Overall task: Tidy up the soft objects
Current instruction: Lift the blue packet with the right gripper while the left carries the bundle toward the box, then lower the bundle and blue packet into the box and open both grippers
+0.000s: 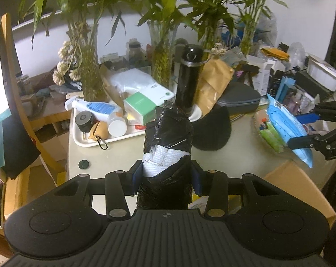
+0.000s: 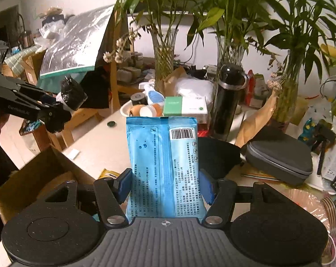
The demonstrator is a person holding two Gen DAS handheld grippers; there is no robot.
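The left gripper (image 1: 165, 175) is clenched on a soft bundle (image 1: 168, 138) of white webbed fabric wrapped in crinkled black plastic, its blue pads pressing the bundle's lower part from either side while the upper part stands up over the table (image 1: 128, 155) without touching it. The bundle looks light and squashy; the plastic skin is probably slippery and could slide or tear, so the hold low on the thicker part, where fabric backs the film, seems the safer place. Behind it a black cap (image 1: 214, 131) lies on the table near a black flask (image 1: 188, 77). Further right, the right gripper (image 2: 165, 189) grasps a blue wipes pack (image 2: 163, 162) by its lower part, pads on both long edges, with the pack upright above the table and a cardboard box (image 2: 25, 184) to its left. The pack appears limp, smooth and light, likely to bow or slip if pinched near a sealed end; squeezing across its filled middle looks firmer.
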